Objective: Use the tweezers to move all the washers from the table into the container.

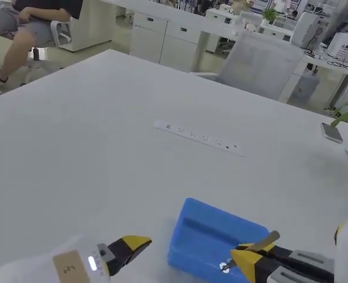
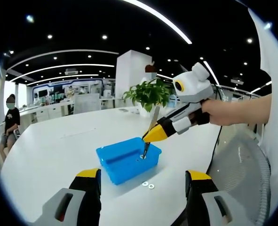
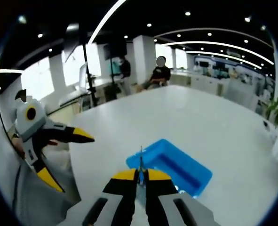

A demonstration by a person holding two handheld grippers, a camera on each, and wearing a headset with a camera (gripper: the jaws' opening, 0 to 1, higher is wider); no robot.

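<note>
Left gripper [image 2: 143, 174], jaws spread wide and empty, faces the blue container [image 2: 120, 161]. Its own view resolves two washers [image 2: 145, 183] lying on the table [image 2: 59, 141] just beside the container's near wall. Right gripper [image 2: 154, 134], jaws closed on the tweezers [image 2: 152, 121], holds their tips down at the container's edge, as the right gripper view confirms.

White table [image 1: 73, 147] w/ power strip [image 1: 198, 137] mid, plant [image 2: 148, 93] at far edge, seated person [image 1: 20, 23] in bkgd.

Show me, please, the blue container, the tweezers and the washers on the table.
blue container [image 2: 129, 170], left gripper view, near side wall.
tweezers [image 2: 145, 148], left gripper view, lower shaft.
washers [image 2: 151, 186], left gripper view, right one of two.
</note>
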